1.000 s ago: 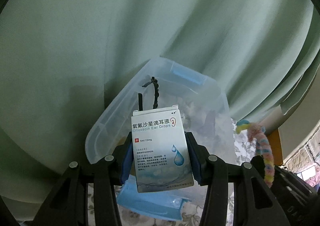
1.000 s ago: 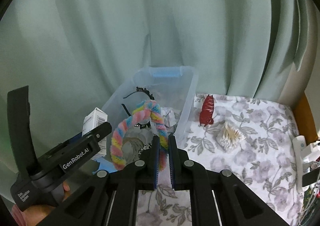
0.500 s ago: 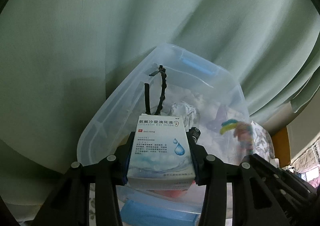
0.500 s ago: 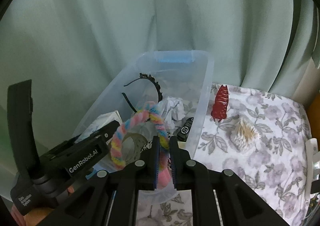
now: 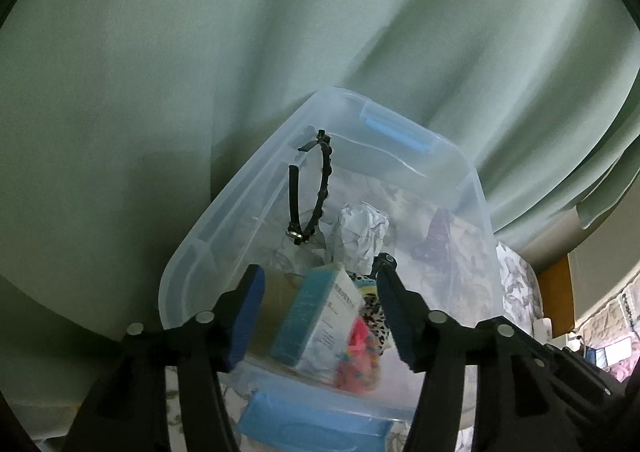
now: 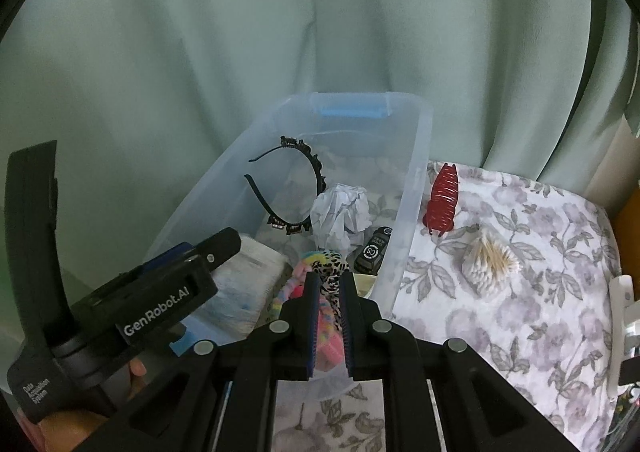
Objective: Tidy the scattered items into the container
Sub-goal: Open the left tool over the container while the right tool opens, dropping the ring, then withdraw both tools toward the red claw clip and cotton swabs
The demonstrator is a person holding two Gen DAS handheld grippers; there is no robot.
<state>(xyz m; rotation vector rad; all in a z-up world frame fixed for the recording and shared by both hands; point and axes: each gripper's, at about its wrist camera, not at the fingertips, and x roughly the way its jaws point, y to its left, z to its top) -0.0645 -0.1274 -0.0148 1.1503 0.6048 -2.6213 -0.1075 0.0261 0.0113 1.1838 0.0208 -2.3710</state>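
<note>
1. Since the earlier frame, the left claw (image 5: 320,310) has just been opening: its jaws now stand well apart and the ear-drops box (image 5: 320,322), let go, lies tilted in the clear container (image 5: 460,172).
2. Lower now over the container (image 6: 416,156), the right claw (image 6: 329,294) is nearly closed, pinching the rainbow fuzzy loop (image 6: 325,328). Opening too near the rim could spill it onto the floral cloth (image 6: 500,292), where the red hair clip (image 6: 442,198) lies.
</note>
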